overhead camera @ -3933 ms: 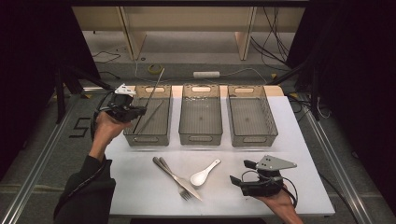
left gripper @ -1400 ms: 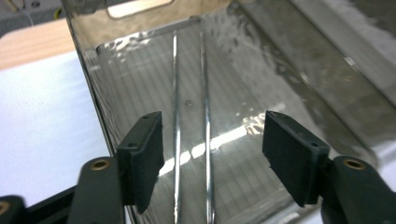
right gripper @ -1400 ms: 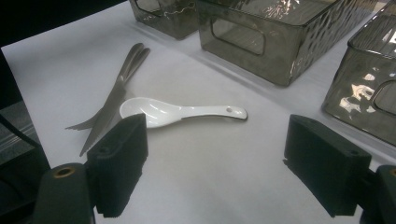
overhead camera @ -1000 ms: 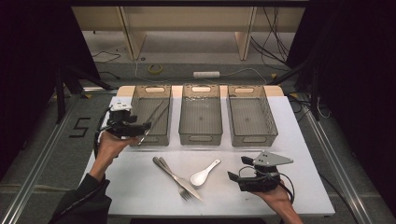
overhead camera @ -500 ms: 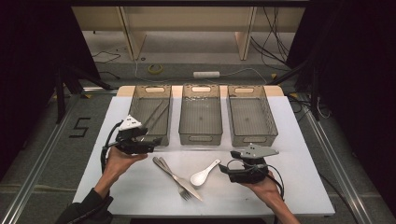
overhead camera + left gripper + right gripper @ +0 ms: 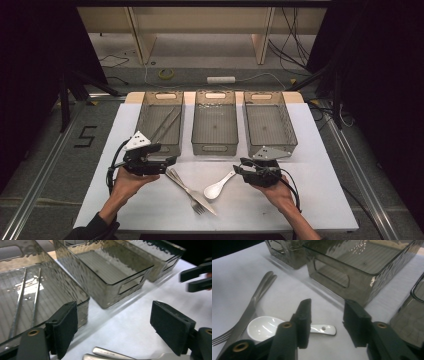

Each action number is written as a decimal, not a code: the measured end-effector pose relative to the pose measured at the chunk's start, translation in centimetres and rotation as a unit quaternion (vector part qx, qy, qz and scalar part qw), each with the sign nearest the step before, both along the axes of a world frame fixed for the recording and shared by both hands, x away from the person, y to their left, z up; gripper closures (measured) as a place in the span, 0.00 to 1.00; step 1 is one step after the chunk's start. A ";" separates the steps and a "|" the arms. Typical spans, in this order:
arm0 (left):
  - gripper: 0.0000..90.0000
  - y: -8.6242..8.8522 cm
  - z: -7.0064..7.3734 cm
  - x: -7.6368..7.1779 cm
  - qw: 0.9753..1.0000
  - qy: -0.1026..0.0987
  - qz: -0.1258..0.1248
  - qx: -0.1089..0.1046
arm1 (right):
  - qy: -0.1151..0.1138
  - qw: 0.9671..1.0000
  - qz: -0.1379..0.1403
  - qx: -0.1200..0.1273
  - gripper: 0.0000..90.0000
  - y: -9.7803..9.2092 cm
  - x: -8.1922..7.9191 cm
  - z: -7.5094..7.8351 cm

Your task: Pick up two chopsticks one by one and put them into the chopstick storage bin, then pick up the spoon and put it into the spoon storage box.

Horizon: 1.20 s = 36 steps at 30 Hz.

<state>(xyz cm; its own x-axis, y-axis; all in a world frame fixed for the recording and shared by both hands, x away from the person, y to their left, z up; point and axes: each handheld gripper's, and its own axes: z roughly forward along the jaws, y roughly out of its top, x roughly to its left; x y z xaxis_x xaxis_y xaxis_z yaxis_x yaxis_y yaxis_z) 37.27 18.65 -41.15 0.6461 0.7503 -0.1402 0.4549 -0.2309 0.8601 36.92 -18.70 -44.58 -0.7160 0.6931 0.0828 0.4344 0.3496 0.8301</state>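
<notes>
White spoon (image 6: 265,328) (unmarked) lies beneath the open right gripper (image 6: 325,322).

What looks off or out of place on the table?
Nothing damaged or spilled. The silver metal fork and knife lie crossed over each other on the white tabletop, beside the white ceramic spoon, outside the three smoky plastic bins.

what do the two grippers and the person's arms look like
Both are black handheld tools. The left gripper carries a white three-cornered plate on top, the right gripper a grey one. Each has two black jaws with ribbed pads, brass-coloured rivets at the pivots, and a black cable trailing back. A dark sleeve covers the left forearm.
</notes>
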 end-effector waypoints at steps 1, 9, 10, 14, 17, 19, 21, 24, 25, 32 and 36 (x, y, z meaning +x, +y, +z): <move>0.24 -0.1 0.0 -0.2 1.000 -0.003 -0.001 0.005 | 0.002 1.000 0.000 -0.001 0.72 0.1 0.2 -0.1; 0.24 0.3 -0.3 -0.8 1.000 -0.010 0.007 0.006 | 0.020 0.999 0.012 -0.024 0.87 1.1 1.5 -0.9; 0.24 0.4 -0.4 -0.9 1.000 -0.011 0.008 0.006 | 0.021 0.999 0.014 -0.027 0.88 1.3 1.7 -1.1; 0.24 0.6 -0.4 -1.3 1.000 -0.016 0.013 0.004 | 0.027 0.999 0.016 -0.035 0.94 1.6 2.3 -1.5; 0.24 0.7 -0.5 -1.5 1.000 -0.019 0.015 0.010 | 0.030 0.999 0.019 -0.040 0.97 1.7 2.5 -1.7; 0.24 0.8 -0.7 -1.5 1.000 -0.017 0.017 0.015 | 0.033 0.998 0.020 -0.042 1.00 1.8 2.7 -1.8; 0.24 0.8 -0.7 -1.6 1.000 -0.017 0.016 0.012 | 0.036 0.998 0.023 -0.046 1.00 1.9 2.8 -2.0; 0.24 0.7 -0.6 -1.8 1.000 -0.021 0.012 0.008 | 0.041 0.997 0.029 -0.050 1.00 2.1 3.0 -2.2; 0.24 0.7 -0.6 -1.9 1.000 -0.021 0.011 0.006 | 0.043 0.997 0.031 -0.051 1.00 2.2 3.1 -2.3; 0.24 0.6 -0.6 -2.2 1.000 -0.028 0.006 -0.003 | 0.055 0.996 0.036 -0.066 1.00 2.8 3.7 -2.9; 0.22 0.5 -0.7 -2.3 1.000 -0.027 0.003 -0.010 | 0.061 0.995 0.038 -0.073 1.00 2.8 4.1 -3.1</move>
